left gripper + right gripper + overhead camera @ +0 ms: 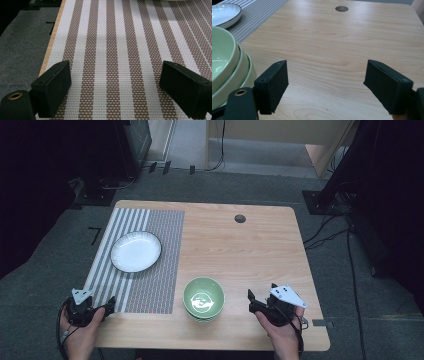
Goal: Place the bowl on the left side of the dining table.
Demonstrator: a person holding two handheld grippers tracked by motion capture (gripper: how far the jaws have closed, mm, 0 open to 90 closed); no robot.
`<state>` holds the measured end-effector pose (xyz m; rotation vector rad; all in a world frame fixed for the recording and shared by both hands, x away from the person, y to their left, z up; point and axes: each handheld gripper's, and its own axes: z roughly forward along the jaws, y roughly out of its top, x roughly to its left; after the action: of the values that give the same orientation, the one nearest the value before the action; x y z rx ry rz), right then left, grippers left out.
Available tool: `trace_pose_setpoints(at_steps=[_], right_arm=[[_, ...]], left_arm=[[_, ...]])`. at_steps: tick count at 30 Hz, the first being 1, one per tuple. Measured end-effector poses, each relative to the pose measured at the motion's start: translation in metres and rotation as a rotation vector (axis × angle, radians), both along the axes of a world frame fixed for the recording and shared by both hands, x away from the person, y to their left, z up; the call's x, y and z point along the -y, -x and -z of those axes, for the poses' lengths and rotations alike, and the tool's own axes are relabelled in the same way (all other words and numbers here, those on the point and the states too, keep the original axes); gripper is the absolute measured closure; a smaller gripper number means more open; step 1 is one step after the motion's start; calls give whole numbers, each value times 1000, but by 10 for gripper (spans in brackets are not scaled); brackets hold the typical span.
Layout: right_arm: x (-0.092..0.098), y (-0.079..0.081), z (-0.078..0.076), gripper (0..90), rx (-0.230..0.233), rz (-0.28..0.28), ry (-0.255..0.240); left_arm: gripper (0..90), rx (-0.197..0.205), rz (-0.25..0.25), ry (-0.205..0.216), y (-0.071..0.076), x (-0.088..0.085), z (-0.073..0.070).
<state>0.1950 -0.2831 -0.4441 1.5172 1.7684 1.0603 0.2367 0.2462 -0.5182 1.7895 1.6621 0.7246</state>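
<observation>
The left gripper (102, 306) sits at the near left corner of the table, held in the person's left hand (82, 332), and its jaws stand wide apart with nothing between them; in the left gripper view (115, 85) they hang just over the striped weave of the placemat. The right gripper (254, 299) rests near the front right of the table in the person's right hand (281, 335), a grey three-cornered plate on top, and its jaws are likewise spread wide and empty, with bare wood showing between them in the right gripper view (325, 82). The wooden table (240, 250) is pale, with rounded corners and a small round hole (240, 218) near its far edge; it stands on grey carpet, with dark stands and cables around it. A striped placemat (150, 285) in brown and white covers the left part of the tabletop, running from the far edge to the near one. On the placemat, toward its far half, lies a white plate (136, 251) with a dark rim. A stack of green bowls (203, 298) stands on bare wood just right of the placemat's near end, between the two grippers and closer to the right one; in the right gripper view the stack (227, 67) rises beside that gripper's left-hand jaw, apart from it.
</observation>
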Motion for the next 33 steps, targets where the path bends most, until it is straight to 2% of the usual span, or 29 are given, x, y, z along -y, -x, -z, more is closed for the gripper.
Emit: trace_pose_setpoints(at_steps=[21, 31, 33], right_arm=[[-27, -14, -7, 206, 10, -53, -22], [-36, -22, -14, 255, 55, -75, -55], [-38, -22, -14, 262, 62, -76, -78]], left_arm=[[94, 0, 0, 0, 0, 0, 0], [94, 0, 0, 0, 0, 0, 0], [94, 1, -5, 1, 0, 0, 0]])
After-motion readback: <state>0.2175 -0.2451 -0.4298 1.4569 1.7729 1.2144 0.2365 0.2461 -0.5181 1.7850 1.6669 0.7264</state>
